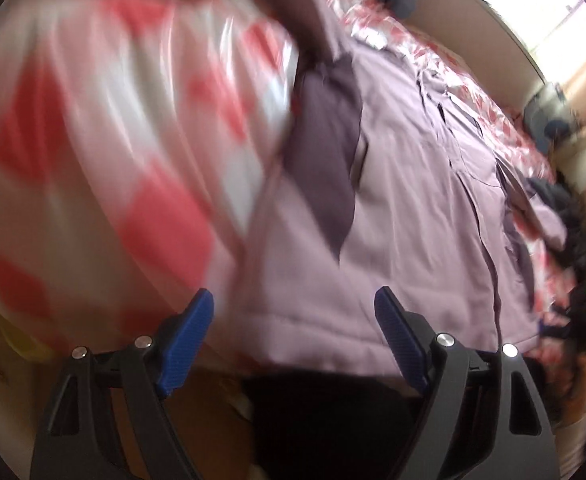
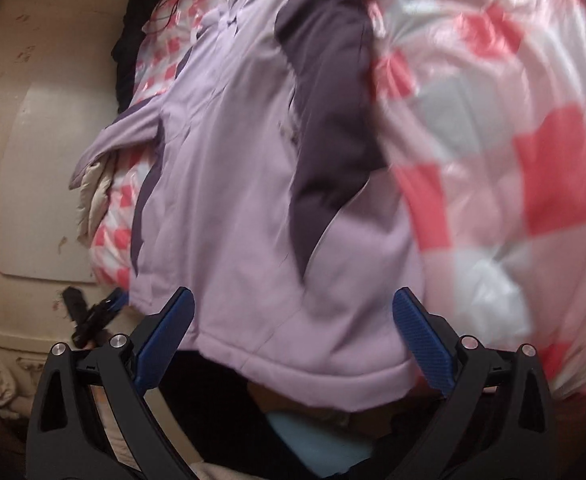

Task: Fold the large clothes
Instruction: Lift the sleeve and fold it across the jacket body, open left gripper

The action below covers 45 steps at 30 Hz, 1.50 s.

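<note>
A lilac padded jacket (image 1: 413, 200) with dark purple side panels lies spread out on a bed. Its hem faces me in both views. My left gripper (image 1: 293, 296) hovers open over the hem near the jacket's left edge, blue pads wide apart and nothing pinched between them. In the right wrist view the same jacket (image 2: 233, 180) stretches away from me with a sleeve flopped out to the left. My right gripper (image 2: 293, 294) is open just above the hem, its fingers (image 2: 421, 332) straddling the cloth without pressing on it.
A pink, red and white checked quilt (image 2: 513, 120) covers the bed under the jacket and bulges beside it (image 1: 93, 120). Dark clothes (image 1: 573, 216) are piled at the bed's far end. A small black object (image 2: 81, 316) lies on the pale floor.
</note>
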Available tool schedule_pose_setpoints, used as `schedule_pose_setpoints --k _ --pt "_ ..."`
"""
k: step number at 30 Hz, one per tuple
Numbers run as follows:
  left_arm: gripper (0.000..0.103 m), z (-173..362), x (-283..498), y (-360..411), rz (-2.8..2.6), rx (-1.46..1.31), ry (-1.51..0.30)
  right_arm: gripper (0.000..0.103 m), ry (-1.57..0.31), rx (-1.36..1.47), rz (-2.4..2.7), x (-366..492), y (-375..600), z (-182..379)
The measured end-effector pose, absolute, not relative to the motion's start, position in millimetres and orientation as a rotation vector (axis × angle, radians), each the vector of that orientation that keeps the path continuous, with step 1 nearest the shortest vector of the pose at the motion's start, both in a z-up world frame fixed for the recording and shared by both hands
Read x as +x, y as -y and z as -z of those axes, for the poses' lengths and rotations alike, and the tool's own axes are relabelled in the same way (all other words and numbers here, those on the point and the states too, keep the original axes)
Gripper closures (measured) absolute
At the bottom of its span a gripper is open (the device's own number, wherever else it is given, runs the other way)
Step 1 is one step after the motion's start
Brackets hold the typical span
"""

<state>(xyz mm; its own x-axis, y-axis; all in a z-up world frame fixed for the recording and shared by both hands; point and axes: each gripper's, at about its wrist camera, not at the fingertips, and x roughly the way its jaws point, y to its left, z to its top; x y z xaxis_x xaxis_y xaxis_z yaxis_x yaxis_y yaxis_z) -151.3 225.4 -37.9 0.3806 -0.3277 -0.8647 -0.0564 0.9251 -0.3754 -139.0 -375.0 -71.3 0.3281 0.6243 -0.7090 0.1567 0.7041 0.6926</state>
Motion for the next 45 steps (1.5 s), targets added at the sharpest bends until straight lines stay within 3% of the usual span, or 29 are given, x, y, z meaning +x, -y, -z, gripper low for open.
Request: schedule_pose_setpoints --k 5,9,10,11,12,14,21,25,26,29,30,33,35,36,37,41,45 --pt "0.024 57 -159 -222 0.139 -0.427 -1.208 0.007 -1.212 0.638 -0.234 -152 371 65" --pt "0.024 56 -163 -217 0.164 -0.441 -1.2 0.006 -1.249 0.732 -0.29 -156 373 85" --pt "0.034 55 -164 -219 0.159 -0.428 -1.209 0.006 -1.244 0.69 -0.303 -156 366 84" --pt "0.046 56 -163 -216 0.154 -0.417 -1.216 0.011 -1.22 0.672 -0.338 -158 362 81" --pt "0.072 57 -160 -217 0.172 -0.442 -1.226 0.034 -1.177 0.681 -0.378 -160 359 75" --pt "0.084 52 -159 -224 0.199 -0.512 -1.206 0.068 -1.115 0.711 -0.399 -161 359 64" --pt "0.091 -15 -157 -220 0.357 -0.626 -1.079 0.076 -0.747 0.881 -0.517 -167 397 -4" --pt "0.091 -58 -172 -211 0.422 -0.568 -1.044 0.077 -0.718 0.805 -0.498 -189 418 -48" --pt "0.09 -59 -177 -209 0.43 -0.523 -1.072 0.076 -0.757 0.751 -0.465 -198 422 -51" --pt "0.074 -33 -188 -216 0.35 -0.346 -1.233 0.058 -1.016 0.636 -0.379 -213 425 -19" --pt "0.071 -27 -191 -224 0.284 -0.313 -1.25 0.058 -1.069 0.607 -0.319 -220 431 -5" --pt "0.07 -31 -195 -263 0.015 -0.241 -1.203 0.054 -1.021 0.622 -0.197 -232 457 -4" --pt "0.06 -54 -183 -265 -0.003 -0.266 -1.102 0.032 -0.916 0.635 -0.209 -213 460 -20" --pt "0.049 -70 -169 -250 0.031 -0.266 -1.034 0.026 -0.882 0.599 -0.237 -190 452 -30" --pt "0.038 -82 -156 -230 0.065 -0.242 -0.973 0.024 -0.866 0.572 -0.271 -169 437 -34" --pt "0.019 -94 -92 -129 0.189 -0.114 -0.761 0.019 -0.825 0.52 -0.402 -70 394 -16" --pt "0.01 -36 -28 -74 0.126 -0.08 -0.712 0.019 -1.148 0.517 -0.307 5 380 91"
